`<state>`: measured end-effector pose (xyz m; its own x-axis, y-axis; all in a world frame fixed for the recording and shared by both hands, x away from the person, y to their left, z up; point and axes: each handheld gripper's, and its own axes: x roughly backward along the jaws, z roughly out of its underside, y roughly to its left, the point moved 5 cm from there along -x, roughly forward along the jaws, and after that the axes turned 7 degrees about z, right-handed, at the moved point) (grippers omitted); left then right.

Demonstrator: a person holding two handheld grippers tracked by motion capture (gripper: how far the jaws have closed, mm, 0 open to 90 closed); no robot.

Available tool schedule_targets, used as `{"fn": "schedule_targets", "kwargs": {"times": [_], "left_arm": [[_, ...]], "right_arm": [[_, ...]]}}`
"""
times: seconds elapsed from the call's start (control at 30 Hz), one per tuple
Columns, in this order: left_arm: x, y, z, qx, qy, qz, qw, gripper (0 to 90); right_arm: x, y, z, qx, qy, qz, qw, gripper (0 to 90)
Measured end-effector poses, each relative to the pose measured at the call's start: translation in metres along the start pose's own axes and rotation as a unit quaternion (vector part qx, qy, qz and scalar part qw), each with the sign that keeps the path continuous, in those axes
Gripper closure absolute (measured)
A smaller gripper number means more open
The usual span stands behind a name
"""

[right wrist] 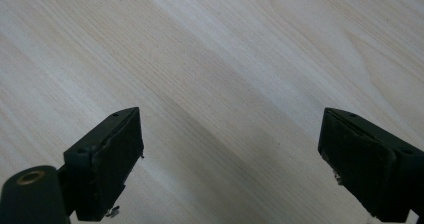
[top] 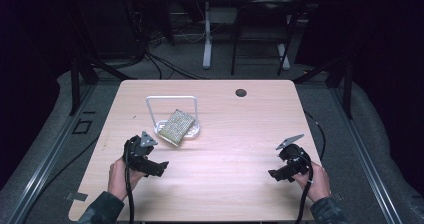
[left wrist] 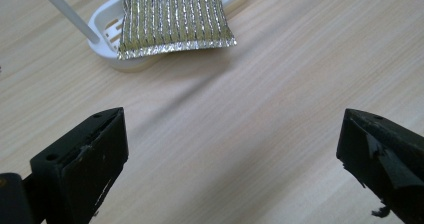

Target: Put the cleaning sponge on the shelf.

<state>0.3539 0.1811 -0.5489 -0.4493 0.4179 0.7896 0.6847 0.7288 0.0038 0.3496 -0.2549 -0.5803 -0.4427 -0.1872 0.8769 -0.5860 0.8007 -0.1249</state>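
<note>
Silvery-gold metallic woven scouring pad point(top: 176, 126) lies tilted across a white plastic slotted dish with a wire hoop handle point(top: 193, 132), left of centre on the pale wooden tabletop point(top: 225, 159). Left tongs point(top: 150, 166) and right tongs point(top: 281, 174) hover released, empty — well apart. It looks light, soft and springy — best pinched at its overhanging near edge.

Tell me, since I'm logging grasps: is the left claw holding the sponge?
No, the left claw is wide open over bare table, and the sponge rests apart on its white holder.
</note>
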Motion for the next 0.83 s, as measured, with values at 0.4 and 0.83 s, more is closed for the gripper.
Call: {"fn": "schedule_targets", "kwargs": {"times": [0.4,0.83], "left_arm": [[0.015,0.0,0.027,0.019,0.001,0.003,0.9998,0.1],[0.008,0.001,0.029,0.02,0.006,0.017,0.9996,0.1]], "right_arm": [[-0.003,0.0,0.001,0.009,0.009,0.002,0.9999,10.4],[-0.005,0.001,0.002,0.009,0.015,-0.004,0.9998,10.5]]}}
